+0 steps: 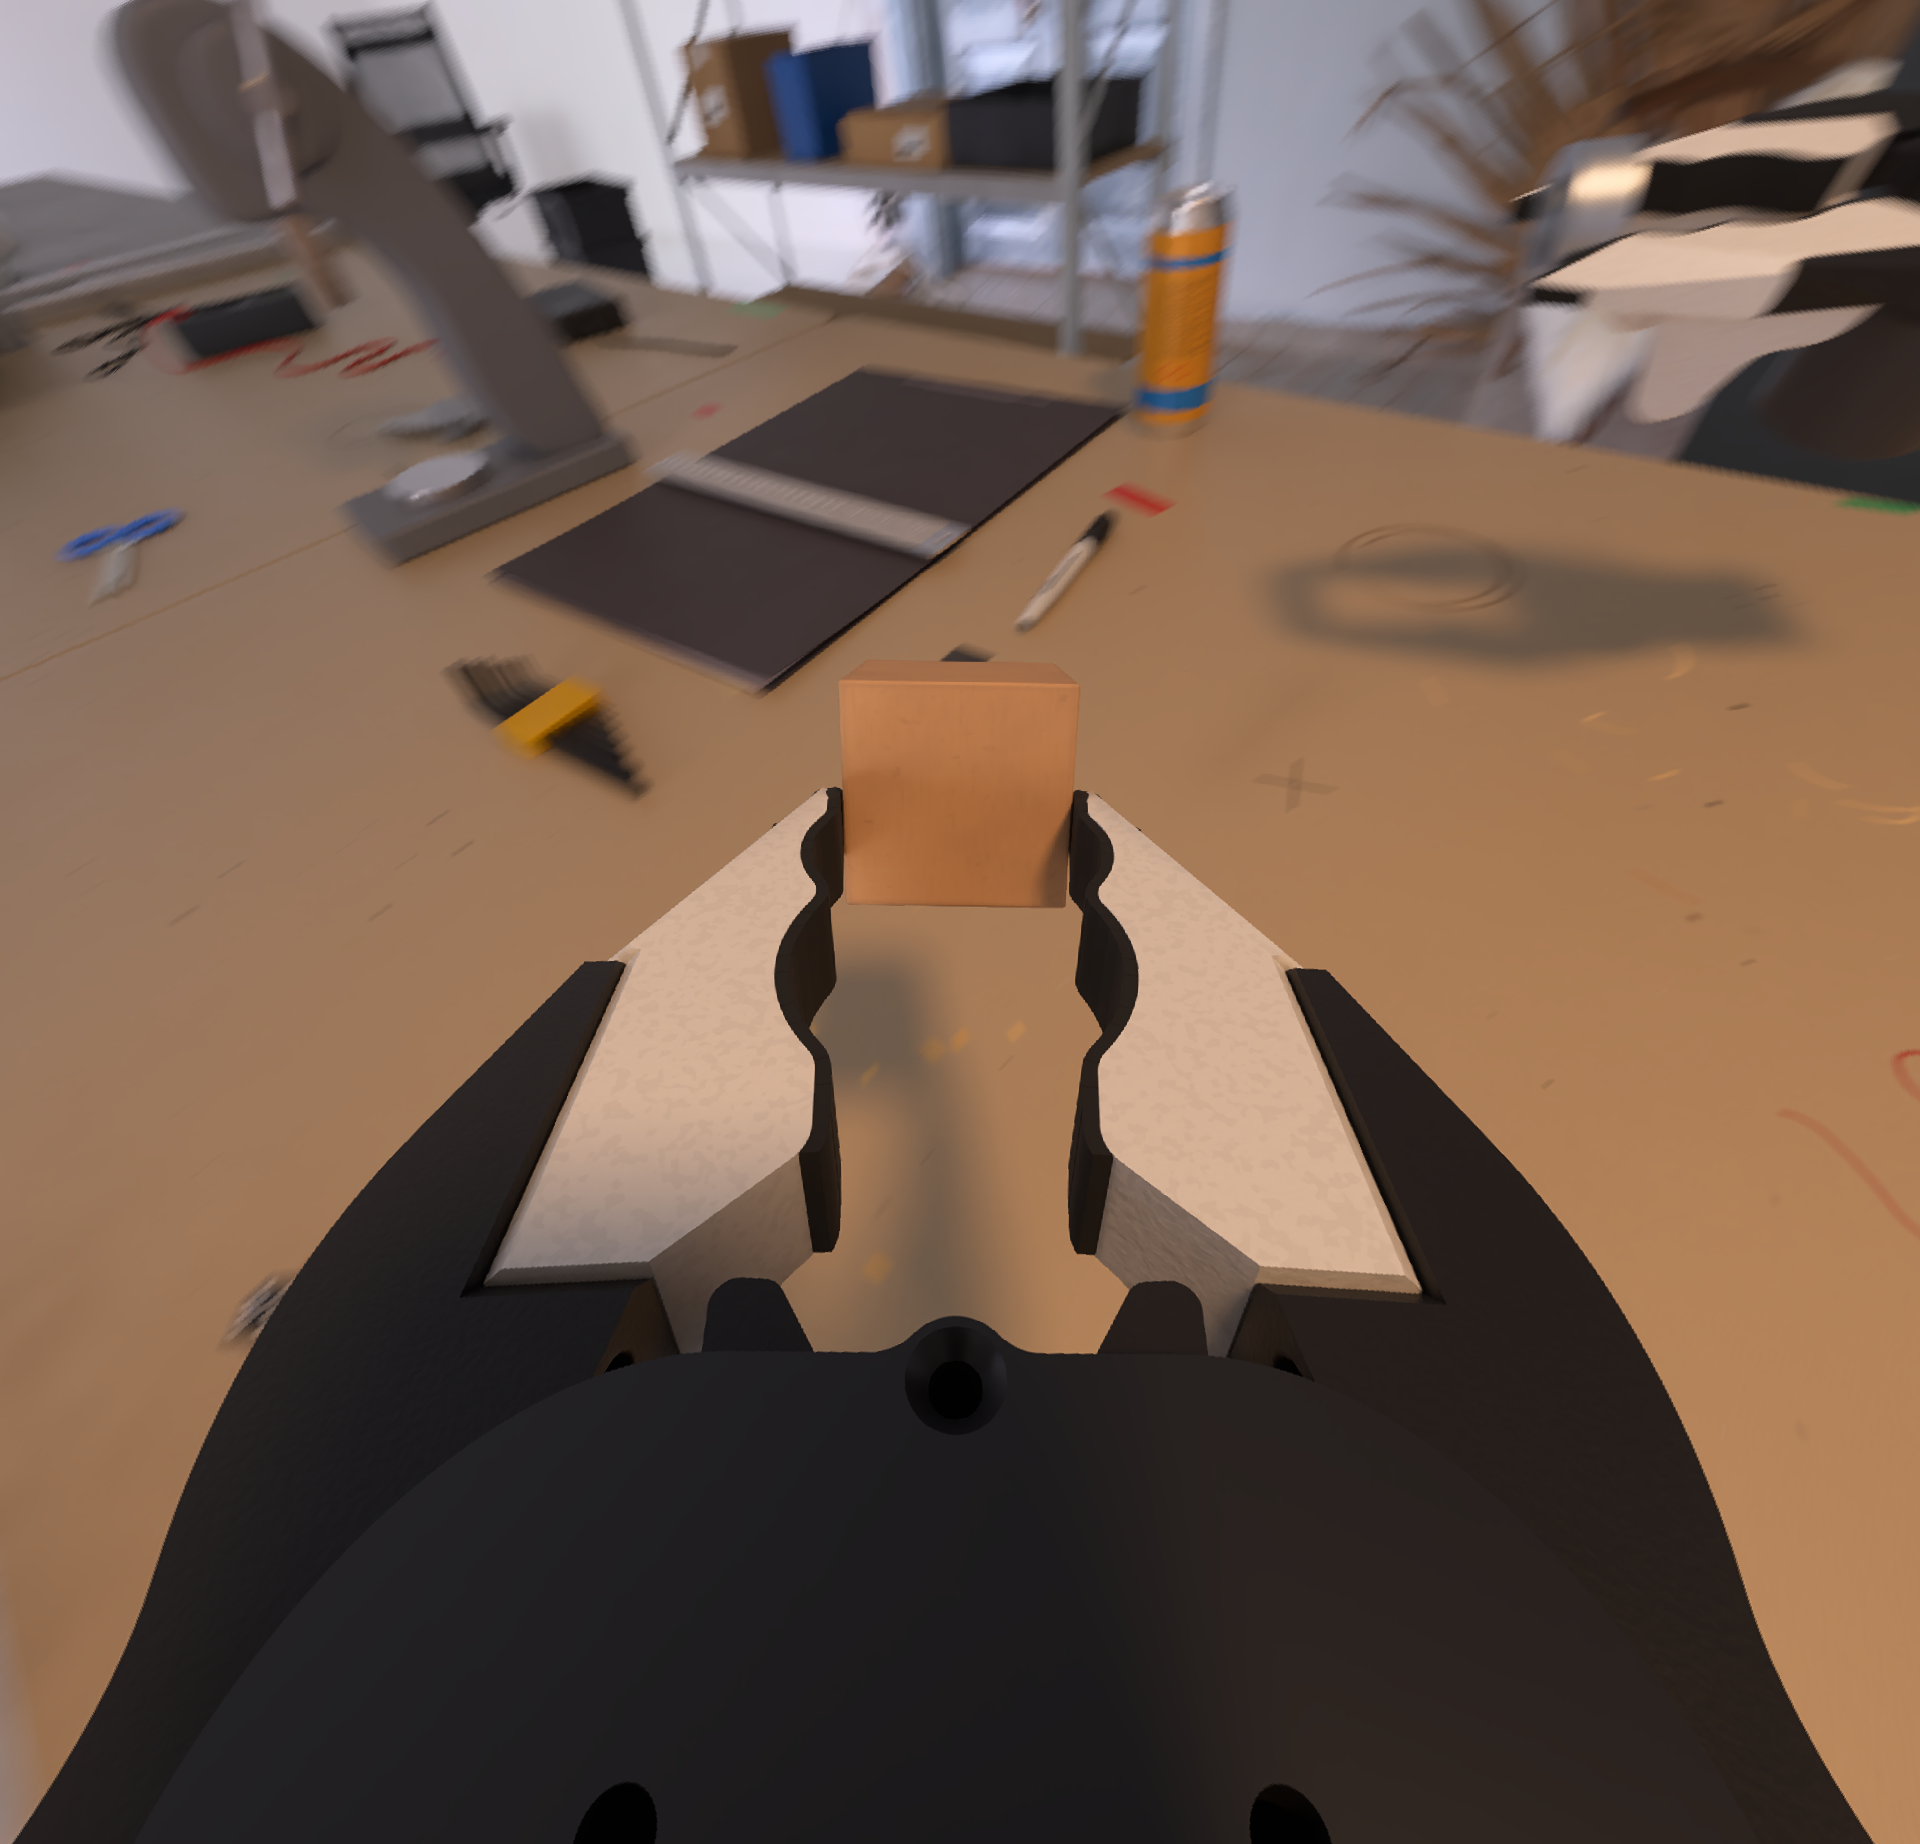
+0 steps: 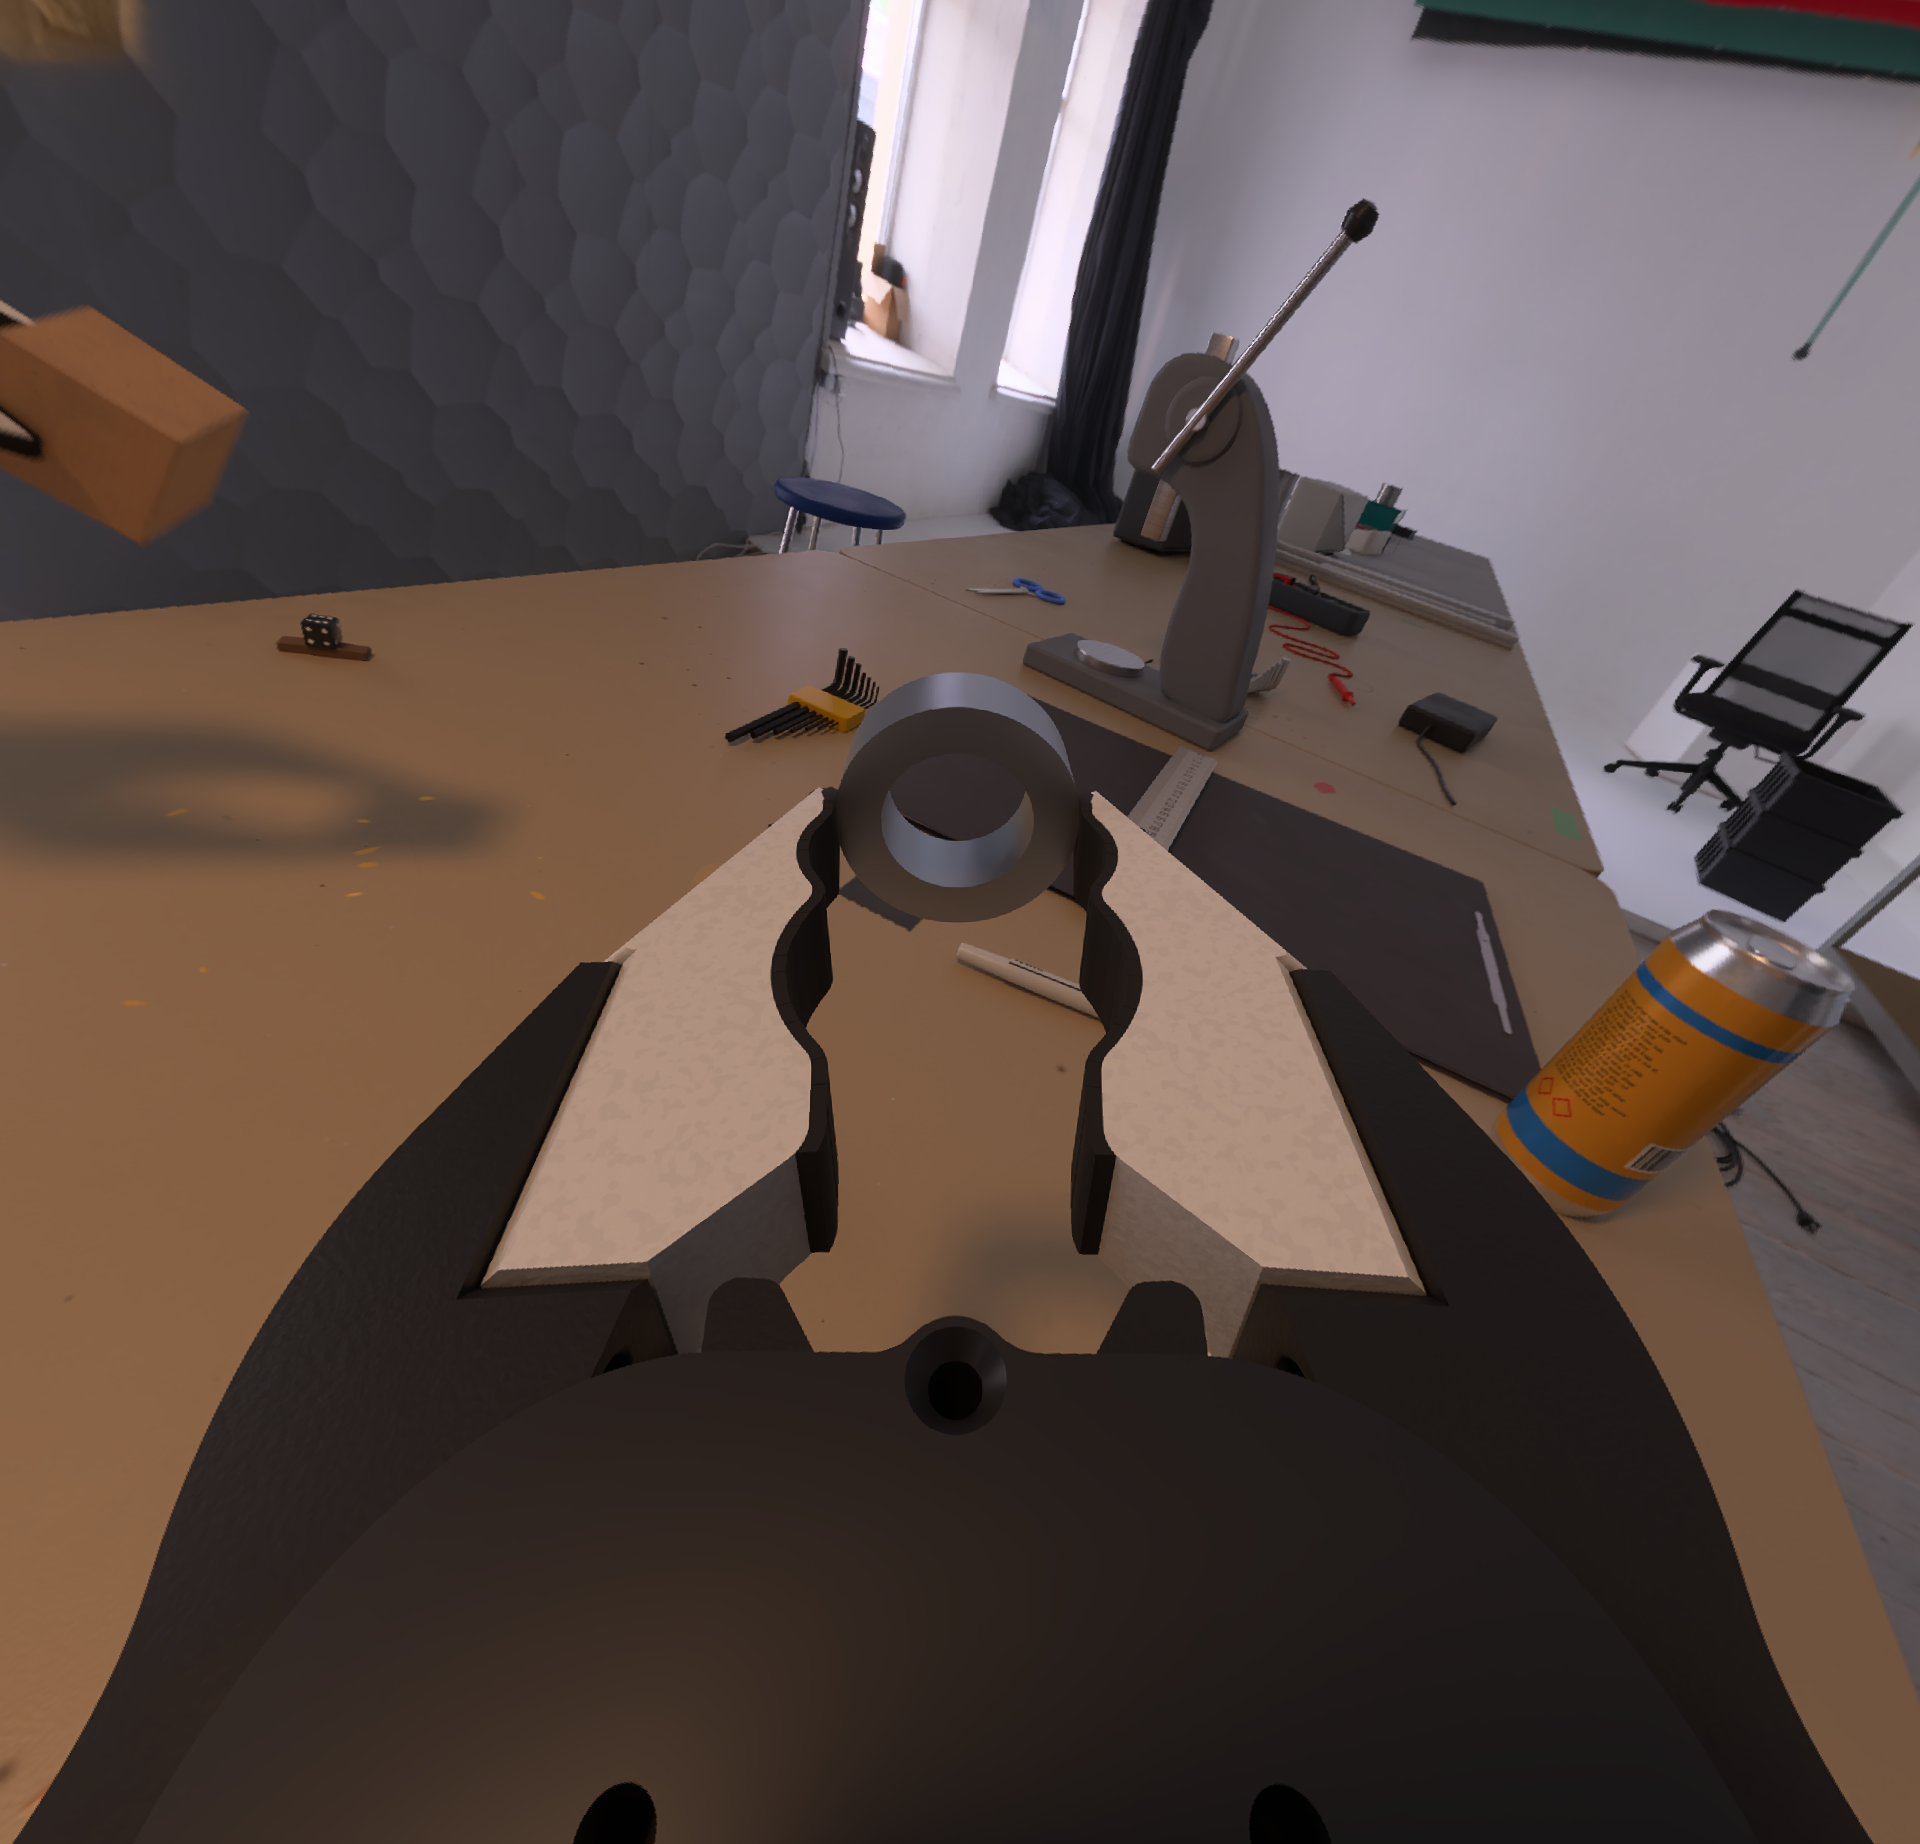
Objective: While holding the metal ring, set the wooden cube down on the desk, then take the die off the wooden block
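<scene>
Item one, left gripper point(image 1: 956, 838): your fingers are clamped on the cube point(image 1: 958, 784) at the very tips, and the cube hangs clear of the counter point(image 1: 312, 963), its shadow lying on the surface below at 6 o'clock. The background in this view is smeared, so judge the gripper to be travelling; releasing while it moves could send the cube tumbling or skidding instead of settling flat. With so shallow a grip, any knock on the way down may twist the cube out early. Item two, right gripper point(image 2: 956, 849): your fingers are closed on the ring point(image 2: 956, 807), again only at the tips, bore facing the camera. A round, smooth ring held at two narrow contacts could roll or slip free if you tilt or jolt that side while attending to the left. Item three, die point(image 2: 321, 631): it sits on the block point(image 2: 324, 649), far off at 10 o'clock in the right view, well apart from both grippers. The die is small and the block low and thin; a heavy approach could push both along the counter or knock the die off instead of lifting it. Item four, clutter: hex keys point(image 2: 810, 716), a marker point(image 2: 1023, 975), a dark mat point(image 1: 810, 527) and a can point(image 2: 1673, 1056) lie around; keep the cube's landing spot away from them.
</scene>
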You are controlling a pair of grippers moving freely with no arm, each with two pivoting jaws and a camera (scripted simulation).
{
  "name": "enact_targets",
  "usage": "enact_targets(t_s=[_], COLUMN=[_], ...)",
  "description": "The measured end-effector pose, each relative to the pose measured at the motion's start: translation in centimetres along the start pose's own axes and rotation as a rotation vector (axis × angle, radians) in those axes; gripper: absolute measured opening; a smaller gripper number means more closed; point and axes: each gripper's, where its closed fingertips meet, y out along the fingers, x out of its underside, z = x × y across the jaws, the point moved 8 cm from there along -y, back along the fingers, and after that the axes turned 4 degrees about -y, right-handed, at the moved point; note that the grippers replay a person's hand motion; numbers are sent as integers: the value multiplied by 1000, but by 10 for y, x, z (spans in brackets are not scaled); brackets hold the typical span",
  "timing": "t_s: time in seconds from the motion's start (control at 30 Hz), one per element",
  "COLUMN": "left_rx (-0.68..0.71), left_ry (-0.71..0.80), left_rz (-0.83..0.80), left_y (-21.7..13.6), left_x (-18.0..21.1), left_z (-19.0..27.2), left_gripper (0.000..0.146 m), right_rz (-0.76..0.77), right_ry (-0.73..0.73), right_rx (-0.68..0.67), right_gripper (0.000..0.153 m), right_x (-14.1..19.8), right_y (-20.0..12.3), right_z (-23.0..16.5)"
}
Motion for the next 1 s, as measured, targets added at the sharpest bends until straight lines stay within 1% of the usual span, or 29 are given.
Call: enact_targets(t_s=[0.13,0.2,0.27,0.33,0.47,0.6,0.83,1.0], left_rx=[-185,-250,-265,-250,-204,-194,-205,-209], left_ry=[-29,-51,-71,-76,-140,-155,-171,-182], left_rz=[-188,-297,-413,-537,-757,-900,-995,-1014], left_y=[-59,-80,-94,-102,-104,-99,-88,-80], left_x=[-3,2,12,25,56,82,107,118], left_z=[-53,-78,-99,-117,-146,-166,-184,-187], left_gripper=[43,43,43,43,43,43,43,43], right_rz=[5,-1,-11,-16,-12,-6,0,1], right_ry=[11,11,11,13,29,35,32,31], right_rx=[-3,-10,-12,-14,-15,-10,-18,-16], right_gripper=[45,45,45,45,45,45,45,45], right_x=[0,0,0,1,2,3,2,2], right_y=[0,0,0,-1,-2,-4,-5,-5], right_z=[0,0,0,0,2,4,3,4])
